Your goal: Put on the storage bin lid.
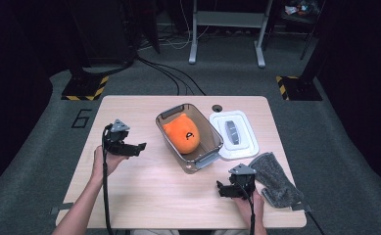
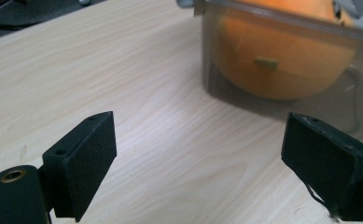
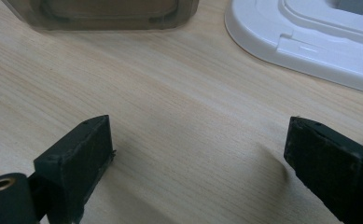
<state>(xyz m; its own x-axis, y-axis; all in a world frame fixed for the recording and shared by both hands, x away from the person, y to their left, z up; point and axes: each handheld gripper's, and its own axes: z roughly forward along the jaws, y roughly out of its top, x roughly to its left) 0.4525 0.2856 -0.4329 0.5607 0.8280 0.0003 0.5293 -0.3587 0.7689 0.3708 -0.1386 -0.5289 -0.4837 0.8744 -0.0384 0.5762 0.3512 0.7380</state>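
An orange plush toy (image 1: 182,133) lies inside a clear grey plastic box (image 1: 210,155) at the middle of the wooden table (image 1: 144,196). Through the box's wall (image 2: 356,102) the left gripper view shows the toy (image 2: 282,65) close ahead. My left gripper (image 1: 140,147) is left of the box, pointing at it, open with nothing between its jaws (image 2: 198,163). Near the front edge my right gripper (image 1: 221,189) is open over bare wood (image 3: 198,168), below the box's near corner (image 3: 100,14). The box's white lid (image 1: 233,133) lies flat to the right of the box.
A grey fuzzy cloth (image 1: 276,178) lies at the table's front right, beside my right hand. A small dark round hole (image 1: 217,107) sits near the table's back edge. Beyond the table are cables and stand legs on the grey floor.
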